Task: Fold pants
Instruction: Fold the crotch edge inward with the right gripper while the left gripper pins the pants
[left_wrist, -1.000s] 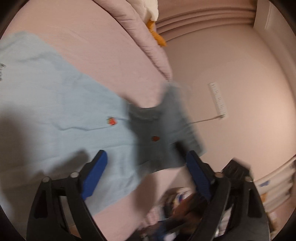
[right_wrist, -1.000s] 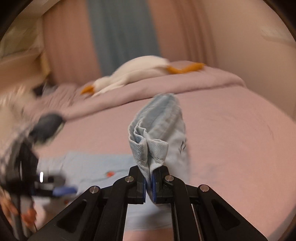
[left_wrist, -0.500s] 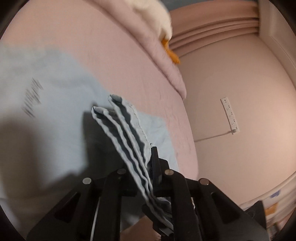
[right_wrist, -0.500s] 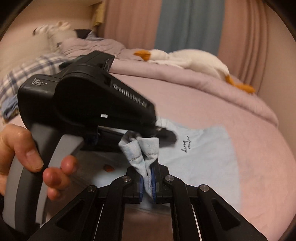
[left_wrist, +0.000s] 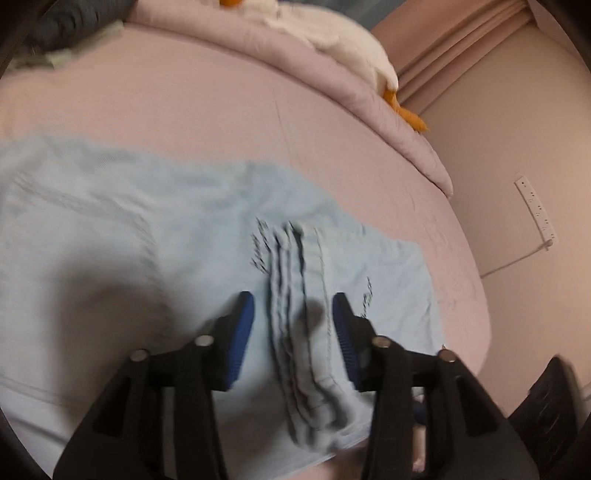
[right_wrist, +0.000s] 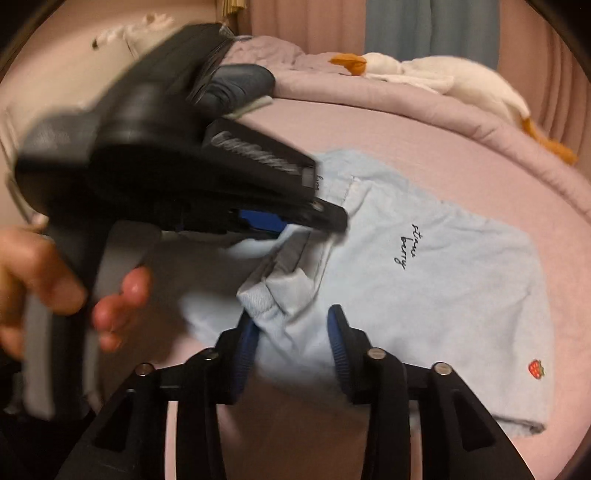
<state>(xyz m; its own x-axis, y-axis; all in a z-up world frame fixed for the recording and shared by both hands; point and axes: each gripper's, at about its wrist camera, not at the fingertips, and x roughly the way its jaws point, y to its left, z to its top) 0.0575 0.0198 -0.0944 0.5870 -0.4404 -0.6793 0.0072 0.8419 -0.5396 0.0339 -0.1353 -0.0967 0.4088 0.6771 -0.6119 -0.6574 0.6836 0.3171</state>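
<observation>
On the pink bed sheet (right_wrist: 461, 155) lie the light blue pants (right_wrist: 436, 280), spread flat with dark script lettering and a small strawberry patch (right_wrist: 536, 368) near one corner; a bunched, ridged fold of the same cloth (left_wrist: 303, 314) stands up from the flat layer. My left gripper (left_wrist: 293, 325) has that fold between its blue pads, and I see its jaws opening, with a gap on either side of the cloth, so nothing is clamped. My right gripper (right_wrist: 291, 332) is opening as well; a rolled hem of the pants sits between its fingers, against the left pad and clear of the other one. From the right wrist view I see the left gripper's black body (right_wrist: 159, 158) just beyond, held in a hand (right_wrist: 55, 291) whose fingers wrap the grey handle. Farther back a white plush goose (right_wrist: 443, 77) with an orange beak lies on the folded pink duvet (left_wrist: 332, 74), beside a dark pillow (right_wrist: 236, 85).
</observation>
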